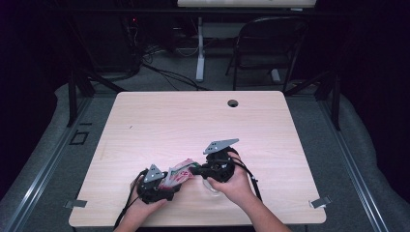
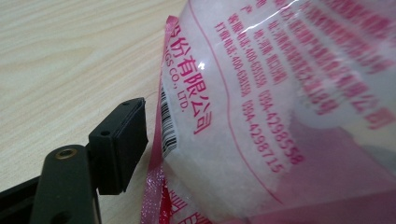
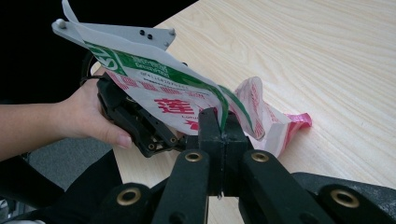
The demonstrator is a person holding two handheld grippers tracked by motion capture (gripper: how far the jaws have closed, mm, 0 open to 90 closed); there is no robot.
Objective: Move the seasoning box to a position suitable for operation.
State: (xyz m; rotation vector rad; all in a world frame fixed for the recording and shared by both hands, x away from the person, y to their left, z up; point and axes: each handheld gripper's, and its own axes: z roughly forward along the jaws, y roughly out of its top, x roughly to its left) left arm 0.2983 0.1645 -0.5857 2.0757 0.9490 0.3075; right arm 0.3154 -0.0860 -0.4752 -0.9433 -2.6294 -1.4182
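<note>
High view: light wooden table (image 1: pixel 159 121), bare across its far half, a round cable hole (image 1: pixel 233 103) near the far edge. Close to the near edge, a crinkled plastic bag (image 1: pixel 178 173) printed in red and green, stretched between left gripper (image 1: pixel 162 186) and right gripper (image 1: pixel 198 169). Both hands just inside the near edge, so little room toward the person, plenty ahead and to either side.

Left gripper view: one black jaw pad (image 2: pixel 119 144) standing clear of the bag's (image 2: pixel 261 107) pink sealed edge, a gap between pad and film; jaws released, not pressing. White granular filling visible through the clear film, red lettering and a barcode beside the seam. Bare tabletop (image 2: pixel 70 56) beyond.

Right gripper view: jaws clenched on a fold of the bag's (image 3: pixel 173 100) green-striped top edge, pads (image 3: pixel 223 135) meeting around the film. Left hand (image 3: pixel 95 116) farther off behind the bag.

Judged step: regripping, right side holding while left side frees itself. Next move likely calls for a fresh left bite on the seam, kept low and inboard of the near edge.
</note>
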